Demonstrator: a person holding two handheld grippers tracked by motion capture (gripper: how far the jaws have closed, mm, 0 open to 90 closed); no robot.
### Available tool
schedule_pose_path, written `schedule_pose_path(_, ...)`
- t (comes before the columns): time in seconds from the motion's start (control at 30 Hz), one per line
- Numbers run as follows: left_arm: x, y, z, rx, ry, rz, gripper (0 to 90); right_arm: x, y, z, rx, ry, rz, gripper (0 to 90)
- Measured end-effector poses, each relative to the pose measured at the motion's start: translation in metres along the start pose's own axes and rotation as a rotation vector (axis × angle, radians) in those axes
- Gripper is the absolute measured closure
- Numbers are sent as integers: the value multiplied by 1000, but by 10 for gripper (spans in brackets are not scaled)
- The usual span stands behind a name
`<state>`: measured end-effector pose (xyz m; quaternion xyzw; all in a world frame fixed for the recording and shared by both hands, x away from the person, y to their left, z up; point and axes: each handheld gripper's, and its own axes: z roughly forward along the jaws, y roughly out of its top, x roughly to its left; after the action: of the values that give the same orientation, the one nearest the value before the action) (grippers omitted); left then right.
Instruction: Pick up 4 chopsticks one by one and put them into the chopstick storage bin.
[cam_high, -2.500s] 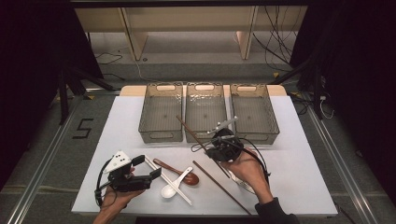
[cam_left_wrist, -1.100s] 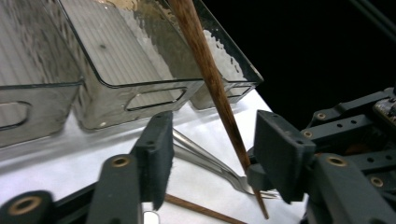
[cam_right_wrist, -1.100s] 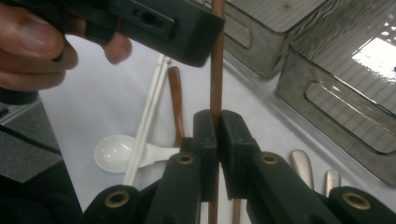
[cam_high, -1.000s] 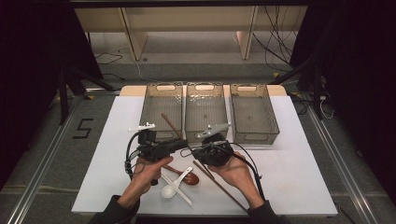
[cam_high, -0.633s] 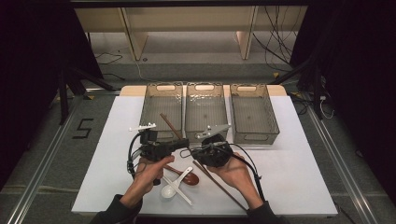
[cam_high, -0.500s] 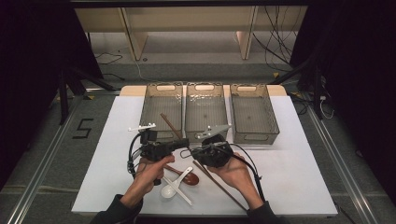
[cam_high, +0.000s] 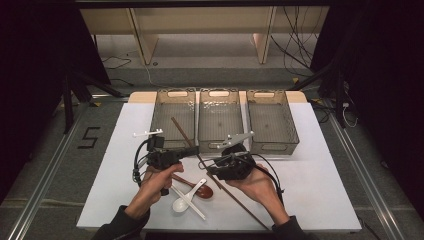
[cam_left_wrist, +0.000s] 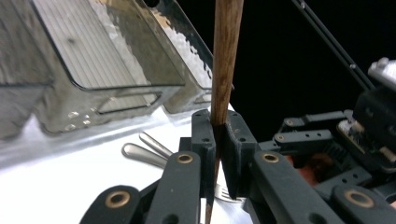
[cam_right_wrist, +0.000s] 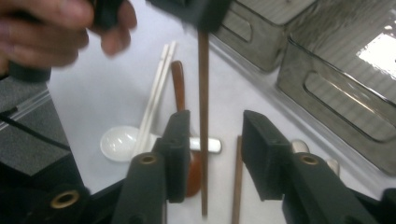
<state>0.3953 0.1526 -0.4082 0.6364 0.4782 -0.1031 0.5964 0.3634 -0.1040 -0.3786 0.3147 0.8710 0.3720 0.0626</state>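
Brown wooden chopstick (cam_left_wrist: 226, 60), tilted, seemingly lifted above table

A "5" marked on the floor (cam_high: 88, 138)

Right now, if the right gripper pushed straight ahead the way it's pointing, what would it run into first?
Probably the left gripper clamping the brown chopstick, which runs between the right gripper's just-opened jaws. The white chopsticks lie lower on the table; depth is unclear.
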Motion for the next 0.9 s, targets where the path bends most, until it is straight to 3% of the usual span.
schedule_pose_path(0.2, 5, 23, -15, -21, 53, 31, 839, -3, -18, -11, -1, -36, 10, 467)
schedule_pose_path(0.53, 8, 83, -36, -40, 154, 87, 839, -8, -50, -24, 15, -67, 50, 352)
schedule_pose_path(0.9, 14, 122, -37, -57, 252, 128, 839, -5, -72, -29, 1, -79, 57, 317)
